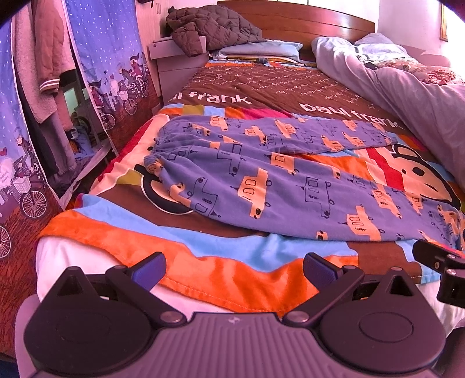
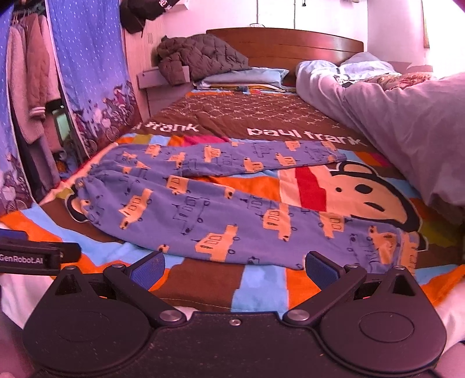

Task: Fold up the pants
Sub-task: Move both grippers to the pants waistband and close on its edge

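At the far left, a blue curtain (image 1: pixel 101 58) printed with cyclists is seen hanging beside a rack of hanging clothes (image 1: pixel 43 64). Next to it, a white bedside cabinet (image 1: pixel 174 58) is topped by a crumpled brown quilted jacket (image 1: pixel 209 27), which leans against the wooden headboard (image 1: pixel 305 17).

The bed (image 1: pixel 75 261) is covered by a colourful blanket (image 1: pixel 232 267) printed with a cartoon monkey face and the words "paul frank". The pants (image 1: pixel 261 180), purple-blue with orange cars, are laid flat on this blanket, unfolded. The waistband is turned towards the left edge of the bed and the two legs are spread apart towards the right, the far leg lying straight across and the near leg angled towards the foot of the bed.

The left tool (image 1: pixel 234 269) is held low at the near edge of the bed, in front of the pants and not touching them. Its two blue-padded fingers (image 1: pixel 148 272) are spread wide and nothing is gripped between them.

The right tool (image 2: pixel 235 269) is held just beside it, to the right, also short of the pants, though the hem of the near leg lies close to its right finger. Its fingers are likewise spread wide and empty.

At the far right, a rumpled pale duvet (image 1: pixel 407 87) is heaped along the bed's side, with a pillow (image 1: pixel 377 43) at its head.
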The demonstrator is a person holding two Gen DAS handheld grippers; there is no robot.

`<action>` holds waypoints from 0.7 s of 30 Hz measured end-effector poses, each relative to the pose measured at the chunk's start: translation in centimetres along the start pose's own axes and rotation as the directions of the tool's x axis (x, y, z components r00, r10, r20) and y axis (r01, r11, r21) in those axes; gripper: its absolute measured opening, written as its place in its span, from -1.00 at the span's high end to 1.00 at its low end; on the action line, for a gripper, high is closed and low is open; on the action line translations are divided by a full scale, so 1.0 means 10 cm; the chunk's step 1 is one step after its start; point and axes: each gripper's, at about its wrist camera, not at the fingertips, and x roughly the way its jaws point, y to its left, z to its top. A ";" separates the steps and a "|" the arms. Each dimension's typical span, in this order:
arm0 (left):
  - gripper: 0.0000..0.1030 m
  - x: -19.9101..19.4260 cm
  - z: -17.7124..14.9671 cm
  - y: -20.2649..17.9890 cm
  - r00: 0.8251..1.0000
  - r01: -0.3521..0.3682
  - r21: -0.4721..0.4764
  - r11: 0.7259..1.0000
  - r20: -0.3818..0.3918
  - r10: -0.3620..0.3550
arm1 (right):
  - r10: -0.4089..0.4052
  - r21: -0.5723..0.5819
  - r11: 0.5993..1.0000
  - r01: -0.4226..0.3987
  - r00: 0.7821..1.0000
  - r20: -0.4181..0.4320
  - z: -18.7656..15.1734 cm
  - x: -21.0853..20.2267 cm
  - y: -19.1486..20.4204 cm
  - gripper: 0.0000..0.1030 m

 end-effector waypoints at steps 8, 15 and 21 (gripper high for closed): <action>-0.99 -0.02 0.11 0.07 0.999 0.037 -0.043 0.998 -0.010 -0.038 | -0.048 -0.041 0.998 0.049 0.999 0.020 0.11 -0.06 -0.02 -0.99; -0.99 0.04 0.33 0.07 0.998 0.060 0.011 0.998 -0.008 -0.060 | -0.028 -0.108 0.994 0.034 0.998 0.051 0.25 -0.05 -0.01 -0.99; -0.99 0.30 0.73 0.09 0.996 0.088 0.058 0.994 -0.035 -0.086 | 0.021 -0.179 0.984 -0.016 1.000 0.023 0.46 0.25 -0.09 -0.99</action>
